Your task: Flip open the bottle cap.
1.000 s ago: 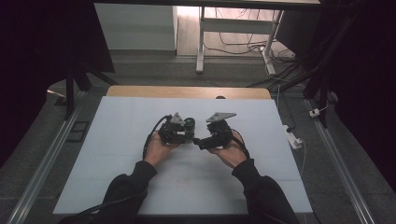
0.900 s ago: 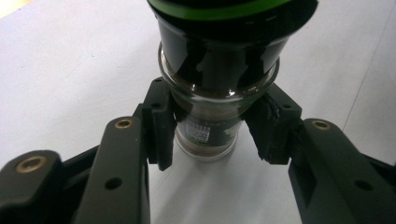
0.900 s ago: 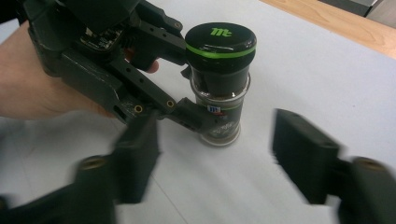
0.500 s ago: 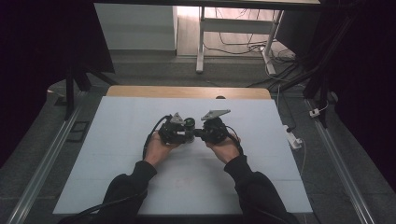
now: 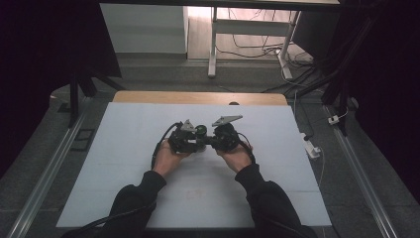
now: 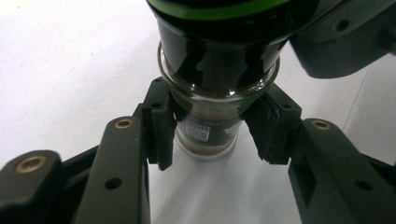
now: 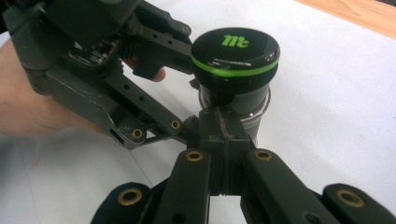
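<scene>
**Left gripper view: jar clamped above the white table**

Left gripper (image 6: 205, 135) is clamping its jaws on the dark glass jar (image 6: 208, 121) with a green-ringed black lid (image 7: 236, 51), above the white table (image 5: 129, 144). Right gripper (image 7: 223, 140) is sitting with jaws pressed together, empty, just beside the jar.

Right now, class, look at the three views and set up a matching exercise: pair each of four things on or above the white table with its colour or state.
Things:
1. Round black cap with a green band
2. Small glass jar with dark contents
3. Right gripper
4. Bare strip at the white table's far edge

States:
A. light wood colour
B. clamped at its sides by the left gripper
C. fingers pressed together, nothing between them
D. bears a green logo on top

Pairs: 1-D, 2-B, 3-C, 4-A
</scene>
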Motion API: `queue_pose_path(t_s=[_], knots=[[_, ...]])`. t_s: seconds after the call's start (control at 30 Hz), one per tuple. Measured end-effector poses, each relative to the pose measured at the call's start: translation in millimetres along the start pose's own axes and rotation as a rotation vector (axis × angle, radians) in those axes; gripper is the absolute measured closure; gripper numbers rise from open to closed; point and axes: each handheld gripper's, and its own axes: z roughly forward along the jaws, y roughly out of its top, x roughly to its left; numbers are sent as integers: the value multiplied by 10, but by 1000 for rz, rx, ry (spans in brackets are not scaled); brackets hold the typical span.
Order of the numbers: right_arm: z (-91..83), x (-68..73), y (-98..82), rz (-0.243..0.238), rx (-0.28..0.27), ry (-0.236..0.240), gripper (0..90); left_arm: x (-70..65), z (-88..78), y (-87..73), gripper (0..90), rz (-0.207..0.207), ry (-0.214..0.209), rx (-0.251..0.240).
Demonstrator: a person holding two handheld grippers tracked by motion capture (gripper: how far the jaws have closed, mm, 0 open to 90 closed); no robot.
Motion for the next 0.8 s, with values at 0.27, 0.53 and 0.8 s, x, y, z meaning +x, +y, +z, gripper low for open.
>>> queue_pose_path(t_s=[0.27,0.53,0.8], knots=[[-34,31,45,-2,-12,4,899,-3,0,2,538,4,2,4],[-69,37,60,-8,-18,0,899,0,0,1,538,4,0,5],[-88,7,96,14,-36,6,899,-5,2,4,538,6,3,7]])
